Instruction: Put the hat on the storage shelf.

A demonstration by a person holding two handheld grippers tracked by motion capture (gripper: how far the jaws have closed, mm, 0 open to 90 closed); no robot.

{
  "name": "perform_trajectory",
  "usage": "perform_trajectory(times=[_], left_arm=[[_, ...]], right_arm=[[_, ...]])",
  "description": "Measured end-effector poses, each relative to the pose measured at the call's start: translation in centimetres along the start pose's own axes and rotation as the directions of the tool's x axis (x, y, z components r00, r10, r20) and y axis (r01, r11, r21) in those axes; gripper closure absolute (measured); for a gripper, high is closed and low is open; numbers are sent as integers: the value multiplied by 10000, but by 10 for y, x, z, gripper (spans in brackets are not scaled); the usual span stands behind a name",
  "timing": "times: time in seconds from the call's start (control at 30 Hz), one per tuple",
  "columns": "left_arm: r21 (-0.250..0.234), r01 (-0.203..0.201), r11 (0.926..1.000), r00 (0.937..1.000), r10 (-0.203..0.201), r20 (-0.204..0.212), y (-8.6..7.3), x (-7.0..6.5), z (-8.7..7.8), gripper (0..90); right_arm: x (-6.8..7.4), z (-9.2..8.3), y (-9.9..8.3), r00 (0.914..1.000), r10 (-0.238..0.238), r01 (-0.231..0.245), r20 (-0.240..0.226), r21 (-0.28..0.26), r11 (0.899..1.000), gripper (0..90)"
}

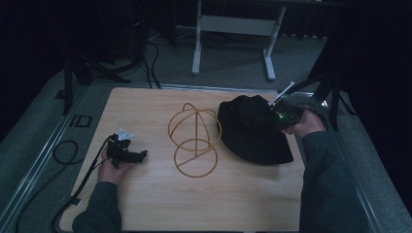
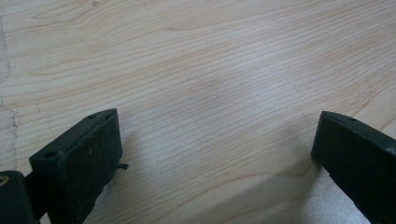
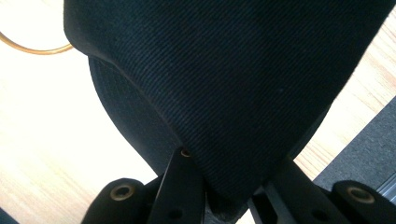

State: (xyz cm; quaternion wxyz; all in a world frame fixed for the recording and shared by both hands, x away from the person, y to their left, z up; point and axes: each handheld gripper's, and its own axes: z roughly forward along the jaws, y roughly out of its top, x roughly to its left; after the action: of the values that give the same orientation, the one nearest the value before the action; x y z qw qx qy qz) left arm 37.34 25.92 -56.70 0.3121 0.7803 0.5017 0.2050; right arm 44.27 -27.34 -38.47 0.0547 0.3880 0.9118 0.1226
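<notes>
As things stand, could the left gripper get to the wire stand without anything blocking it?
Probably yes. The left gripper rests open on the table, and only bare wood lies between it and the wire stand. The hat sits on the stand's far side, held by the right gripper.

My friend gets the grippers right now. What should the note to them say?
Right gripper: jaws shut on the black hat, pinching its fabric at the right side of the table.
Left gripper: jaws open, holding nothing, low over bare wood at the left.
The gold wire stand sits mid-table, just left of the hat, with nothing on it.
Done: hat gripped.
Left, probably: lift the hat onto the stand, steadying the stand with the left gripper if needed.
</notes>
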Motion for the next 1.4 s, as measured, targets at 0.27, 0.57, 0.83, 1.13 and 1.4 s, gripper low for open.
perform_trajectory(times=[0.27,0.57,0.83,1.13,1.4], left_arm=[[0,1,10000,10000,-1,-1,0,0,0,20],[8,-14,10000,10000,14,-1,0,0,0,20],[17,-19,10000,10000,19,0,0,0,0,20],[39,-24,10000,10000,24,10,0,0,0,20],[48,-25,10000,10000,25,9,0,0,0,20]], right_arm=[[2,-8,2,9999,-127,127,16,22,9999,868],[6,-19,6,9995,-316,315,-12,-194,9993,869],[11,-29,13,9983,-589,589,14,-313,9978,869],[13,-43,21,9982,-557,573,235,-704,9959,870],[15,-54,25,9977,-569,604,364,-1049,9926,871]])
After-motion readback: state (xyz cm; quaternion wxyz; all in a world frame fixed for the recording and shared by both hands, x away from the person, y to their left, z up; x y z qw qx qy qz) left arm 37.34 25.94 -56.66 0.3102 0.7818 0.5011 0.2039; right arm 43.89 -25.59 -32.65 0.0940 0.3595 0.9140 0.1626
